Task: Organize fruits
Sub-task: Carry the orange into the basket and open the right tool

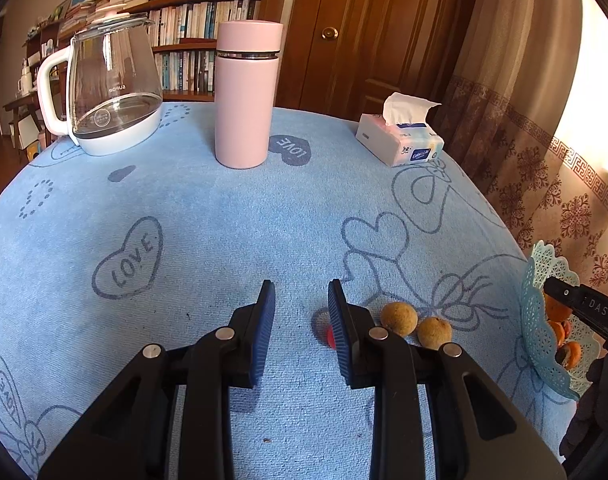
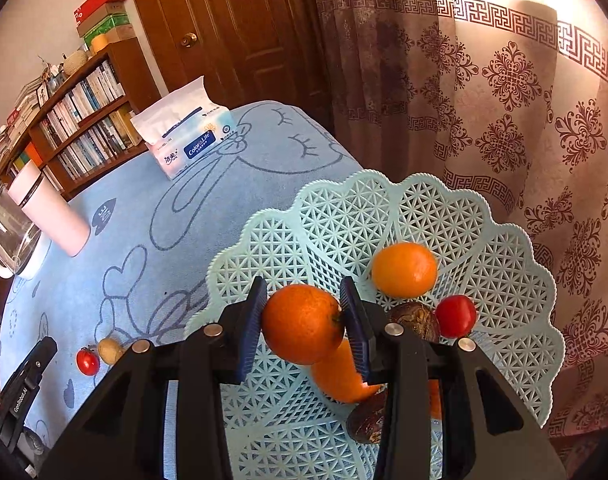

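Note:
My right gripper [image 2: 301,320] is shut on an orange [image 2: 299,324] and holds it over the light blue lattice fruit basket [image 2: 444,208]. In the basket lie another orange [image 2: 404,268], a third orange [image 2: 340,376] under the held one, a red tomato [image 2: 456,316] and two dark brown fruits [image 2: 414,318]. My left gripper [image 1: 301,320] is open and empty above the blue cloth. Just right of it lie two brown round fruits [image 1: 399,318] [image 1: 434,332] and a small red tomato [image 1: 330,337], partly hidden by the right finger. The tomato [image 2: 87,361] also shows in the right wrist view.
A pink thermos [image 1: 245,96], a glass kettle [image 1: 107,88] and a tissue pack [image 1: 402,140] stand at the far side of the table. The basket [image 1: 544,320] sits at the table's right edge, next to a patterned curtain [image 2: 504,100]. A bookshelf and door are behind.

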`<state>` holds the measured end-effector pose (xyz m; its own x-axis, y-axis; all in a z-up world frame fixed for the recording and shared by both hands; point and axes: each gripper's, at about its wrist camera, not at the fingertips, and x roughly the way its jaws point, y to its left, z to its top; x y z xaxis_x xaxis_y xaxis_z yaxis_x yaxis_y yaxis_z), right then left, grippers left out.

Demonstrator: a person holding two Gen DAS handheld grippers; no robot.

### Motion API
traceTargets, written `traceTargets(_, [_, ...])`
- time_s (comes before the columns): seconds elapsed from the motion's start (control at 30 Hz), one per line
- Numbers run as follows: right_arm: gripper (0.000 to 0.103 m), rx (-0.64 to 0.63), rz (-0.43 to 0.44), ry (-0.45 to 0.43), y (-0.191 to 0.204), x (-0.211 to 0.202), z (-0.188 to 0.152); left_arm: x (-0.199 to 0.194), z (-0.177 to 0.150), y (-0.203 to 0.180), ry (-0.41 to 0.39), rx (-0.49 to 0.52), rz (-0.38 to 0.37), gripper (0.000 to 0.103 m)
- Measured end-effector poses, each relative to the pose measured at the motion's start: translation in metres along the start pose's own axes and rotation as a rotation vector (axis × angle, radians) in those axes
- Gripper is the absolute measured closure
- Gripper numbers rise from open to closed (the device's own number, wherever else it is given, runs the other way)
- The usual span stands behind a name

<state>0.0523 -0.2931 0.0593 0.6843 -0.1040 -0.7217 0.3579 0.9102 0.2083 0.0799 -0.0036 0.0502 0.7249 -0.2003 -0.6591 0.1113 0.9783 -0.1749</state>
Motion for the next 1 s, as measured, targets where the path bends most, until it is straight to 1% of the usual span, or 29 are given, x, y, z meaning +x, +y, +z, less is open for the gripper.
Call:
traceTargets(0.2, [0.063, 0.002, 0.016, -0.020, 0.002, -0.009, 0.000, 0.000, -0.001, -0.002, -0.001, 0.006, -0.001, 0.075])
traceTargets(0.47, [0.063, 0.002, 0.033, -0.042, -0.001, -0.024, -0.010, -0.003, -0.002, -0.008, -0.010, 0.027, -0.016, 0.075])
traceTargets(0.5, [0.060, 0.004, 0.034, -0.046, -0.002, -0.026, -0.012, -0.003, -0.002, -0.008, -0.011, 0.028, -0.019, 0.075])
traceTargets(0.53, [0.055, 0.008, 0.034, -0.050, -0.004, -0.028, -0.013, -0.004, -0.002, -0.009, -0.011, 0.029, -0.025, 0.075])
traceTargets(0.6, [0.053, 0.017, 0.034, -0.062, -0.008, -0.033, -0.017, -0.004, -0.002, -0.009, -0.009, 0.027, -0.034, 0.075])
traceTargets(0.83, [0.053, 0.037, 0.059, -0.084, -0.020, -0.048, -0.025, -0.006, -0.003, -0.016, 0.007, 0.026, -0.086, 0.075])
traceTargets(1.0, [0.051, 0.068, 0.082, -0.106, -0.034, -0.061, -0.030, -0.015, -0.005, -0.029, 0.002, 0.051, -0.137, 0.075])
